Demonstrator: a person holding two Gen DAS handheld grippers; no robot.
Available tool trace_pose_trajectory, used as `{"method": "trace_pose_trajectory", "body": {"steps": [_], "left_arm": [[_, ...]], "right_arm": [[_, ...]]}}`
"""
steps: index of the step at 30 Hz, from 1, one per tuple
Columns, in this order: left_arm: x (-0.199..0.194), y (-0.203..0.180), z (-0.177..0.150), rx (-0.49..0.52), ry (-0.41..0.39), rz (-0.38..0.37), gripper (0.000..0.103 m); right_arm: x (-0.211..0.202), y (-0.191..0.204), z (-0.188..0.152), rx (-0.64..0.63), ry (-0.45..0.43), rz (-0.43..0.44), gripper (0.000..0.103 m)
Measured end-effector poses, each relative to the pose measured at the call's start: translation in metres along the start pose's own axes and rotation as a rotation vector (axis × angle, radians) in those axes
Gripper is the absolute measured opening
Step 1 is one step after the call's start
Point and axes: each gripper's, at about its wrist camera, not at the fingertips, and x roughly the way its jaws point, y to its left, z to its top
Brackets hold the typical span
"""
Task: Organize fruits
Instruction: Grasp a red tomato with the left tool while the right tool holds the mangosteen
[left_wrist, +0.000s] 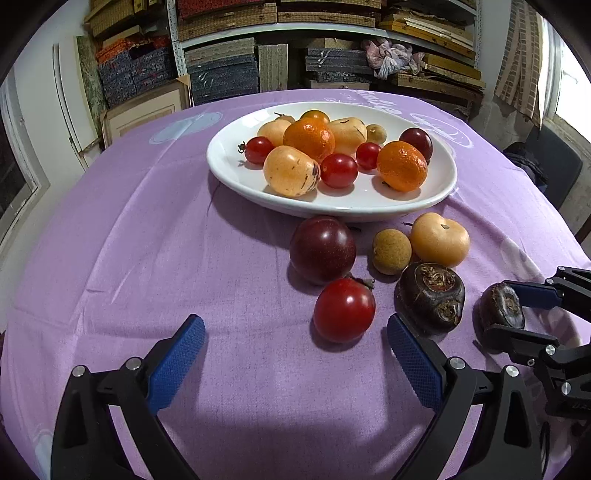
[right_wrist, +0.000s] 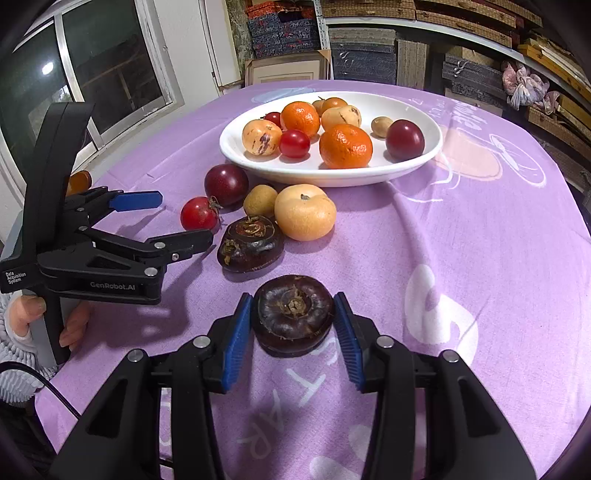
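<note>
Shelves (left_wrist: 325, 26) of stacked boxes behind; daylit window (right_wrist: 92, 70) at the side.

The right gripper (right_wrist: 293, 332) sits low over the worktop (right_wrist: 480, 240), its jaws closed against both sides of a dark water chestnut (right_wrist: 293, 312). The left gripper (left_wrist: 295, 343) waits left of that chestnut, jaws wide apart, holding nothing.

Fruits (left_wrist: 343, 310) beside filled white plate (left_wrist: 229, 166)

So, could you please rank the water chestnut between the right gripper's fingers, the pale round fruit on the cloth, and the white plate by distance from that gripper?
1. Water chestnut, between the right gripper fingers.
2. Pale round fruit, mid-cloth ahead.
3. White plate, beyond it.
</note>
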Motion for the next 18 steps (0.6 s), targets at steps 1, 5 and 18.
{"method": "trace_pose_trajectory", "body": {"steps": [1, 5, 18], "left_arm": [[0.0005, 0.0008, 0.0015, -0.008, -0.004, 0.0, 0.1], [0.0009, 0.0073, 0.0022, -0.039, -0.007, -0.02, 0.094], [0.004, 0.0019, 0.002, -0.008, -0.004, -0.078, 0.057]], "right_arm": [[0.0, -0.0001, 0.0, 0.0, 0.0, 0.001, 0.044], [0.0001, -0.0001, 0.0, 0.001, 0.0, 0.002, 0.044], [0.0001, -0.0001, 0.0, 0.001, 0.001, 0.003, 0.045]]}}
